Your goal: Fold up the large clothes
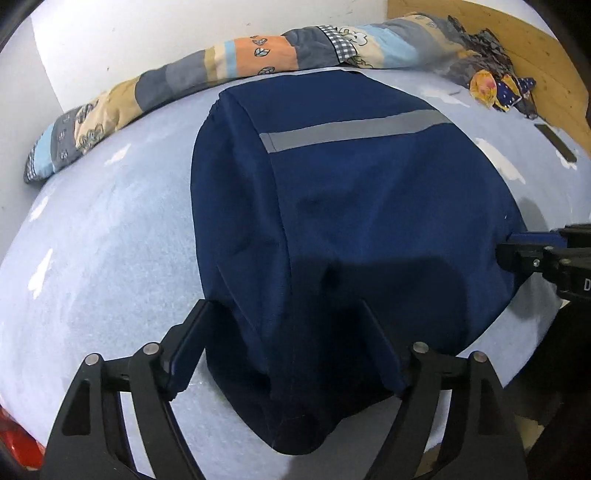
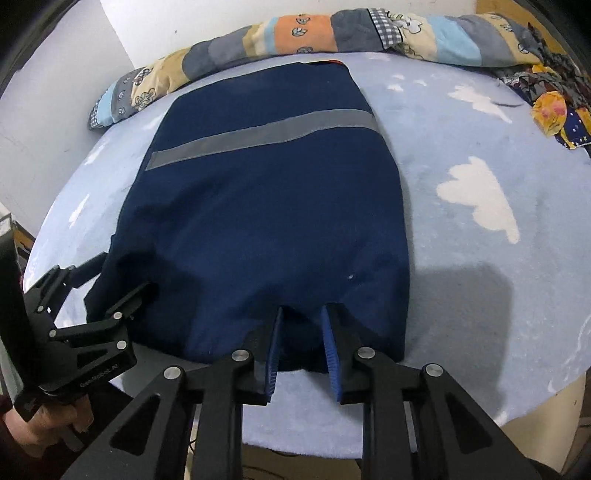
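Garment: navy jacket [image 2: 266, 206] lies flat on the light blue cloud-print blanket [image 2: 480, 206] that covers the bed, its near hem at the blanket's near edge and its far end close to the rolled quilt.
Look: dark blue cloth, already narrowed to a long panel, with one grey reflective stripe [image 2: 258, 138] across the far part; a folded-in layer with a gathered edge shows along its left side in the left wrist view, and a small white fleck sits near the right side.
Left gripper [image 1: 291, 343]: spread wide, one finger on each side of the near left corner of the jacket; cloth bulges between them, but the pads do not look pressed onto it, so I judge it is not yet gripping.
Right gripper [image 2: 303, 332]: partly open, blue pads [image 2: 330, 350] set on either side of a small ridge of hem at the near edge; whether it has hold of the cloth I cannot tell.
Why so placed: both tools sit on the same near hem, well apart, which suits lifting that edge evenly and carrying it toward the far end for a crosswise fold.
Background: patchwork quilt [image 2: 295, 35] rolled along the far edge, crumpled patterned cloth [image 2: 554, 110] at the far right corner, both apart from the jacket's working end.
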The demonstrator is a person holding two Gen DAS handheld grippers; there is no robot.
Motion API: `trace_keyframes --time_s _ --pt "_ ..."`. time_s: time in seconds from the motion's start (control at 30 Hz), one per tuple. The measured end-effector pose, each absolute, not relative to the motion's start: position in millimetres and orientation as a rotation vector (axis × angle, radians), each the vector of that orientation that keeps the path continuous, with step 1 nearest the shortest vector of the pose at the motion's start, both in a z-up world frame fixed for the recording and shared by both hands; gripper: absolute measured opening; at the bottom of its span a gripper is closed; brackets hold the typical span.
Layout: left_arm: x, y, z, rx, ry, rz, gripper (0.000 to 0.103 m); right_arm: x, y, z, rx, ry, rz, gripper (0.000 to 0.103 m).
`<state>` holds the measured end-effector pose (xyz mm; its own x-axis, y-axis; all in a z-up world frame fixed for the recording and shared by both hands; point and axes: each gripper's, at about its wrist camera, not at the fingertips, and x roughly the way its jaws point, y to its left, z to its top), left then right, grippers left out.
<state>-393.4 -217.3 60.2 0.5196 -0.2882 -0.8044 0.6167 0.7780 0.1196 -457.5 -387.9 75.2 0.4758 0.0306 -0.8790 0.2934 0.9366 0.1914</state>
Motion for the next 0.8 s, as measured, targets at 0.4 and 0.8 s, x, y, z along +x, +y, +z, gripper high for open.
trace_keyframes --time_s 0.4,0.8 --pt "-441.9 -177.3 119.7 0.346 0.656 -0.563 0.087 -513.9 -370.7 131.4 0.322 0.783 -0.243 0.063" --pt "-426.2 -201.1 91.5 0.401 0.801 -0.522 0.09 -501.8 -370.6 93.4 0.312 0.976 -0.3 0.051"
